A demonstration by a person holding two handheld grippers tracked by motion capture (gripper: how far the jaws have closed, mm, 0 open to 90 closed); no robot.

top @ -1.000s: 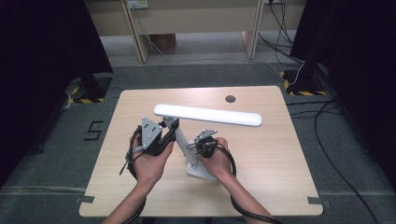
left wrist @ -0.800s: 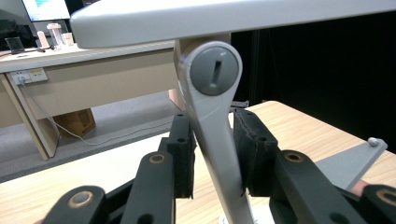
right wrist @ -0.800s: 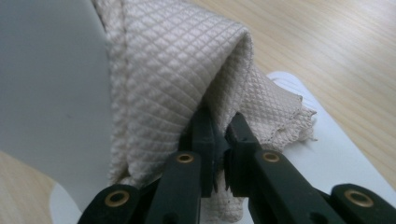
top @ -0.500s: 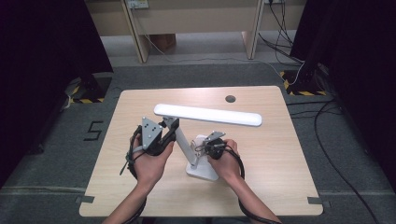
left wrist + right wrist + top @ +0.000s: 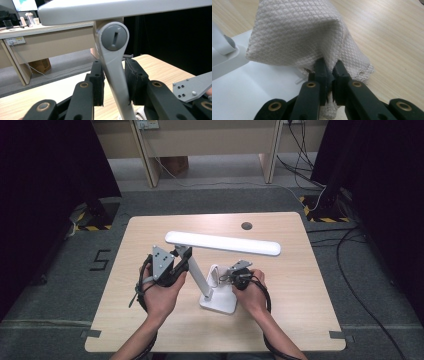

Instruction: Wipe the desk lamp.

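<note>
Left claw (image 5: 181, 262) is clamping the lamp's (image 5: 222, 243) slanted arm (image 5: 113, 75) just below the hinge, pads pressing on both sides; judged purpose: bracing the lamp so it is not tipping or sliding while being wiped. Right claw (image 5: 226, 276) is pinching a fold of white cloth (image 5: 299, 37), jaws nearly together with the fabric between them. The cloth is draping over the claw tips and hanging at the edge of the lamp base (image 5: 220, 302), partly over the bench (image 5: 300, 285). Lamp is standing near the middle of the bench, head level above.

Hard to make out: the cloth is covering the spot it is touching, so contact with the base cannot be confirmed. The arm's lower end is cut off in the left gripper view.
</note>
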